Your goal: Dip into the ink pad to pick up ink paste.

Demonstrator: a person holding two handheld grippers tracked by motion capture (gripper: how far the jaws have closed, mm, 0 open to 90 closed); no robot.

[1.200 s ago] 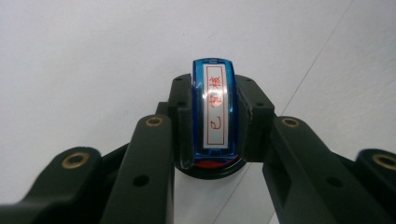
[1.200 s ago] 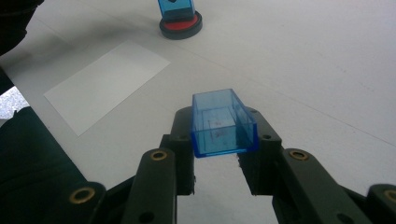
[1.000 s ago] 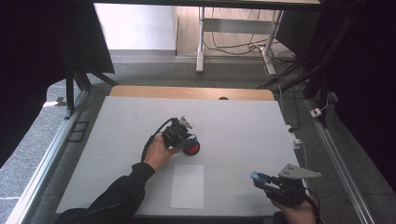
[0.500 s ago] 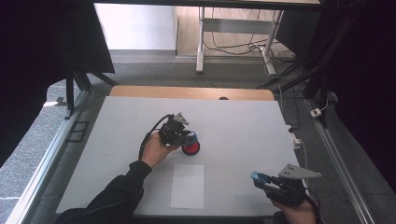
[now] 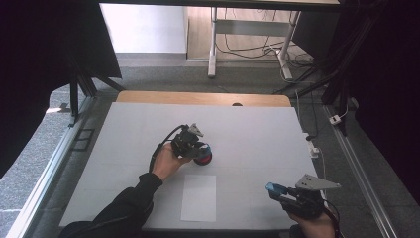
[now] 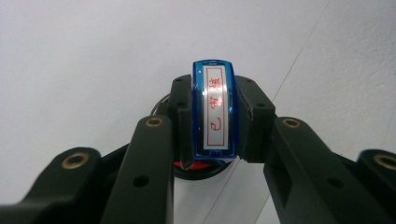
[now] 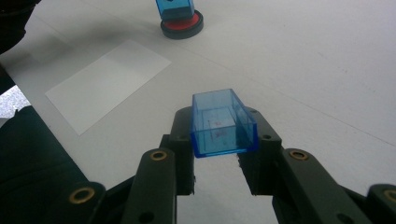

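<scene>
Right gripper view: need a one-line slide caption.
Right gripper holds the blue stamp cap above the white table; stamp on red ink pad and paper sheet beyond.

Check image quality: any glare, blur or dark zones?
High view: black surrounds, evenly lit white table. Left gripper view: glare streak on the blue plastic stamp, background soft. Right gripper view: translucent blue cap sharp, red ink pad slightly soft.

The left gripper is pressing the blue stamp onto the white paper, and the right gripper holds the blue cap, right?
Not quite. The left gripper presses the blue stamp onto the red ink pad, not the white paper, as the high view shows. The right gripper does hold the blue cap.
</scene>
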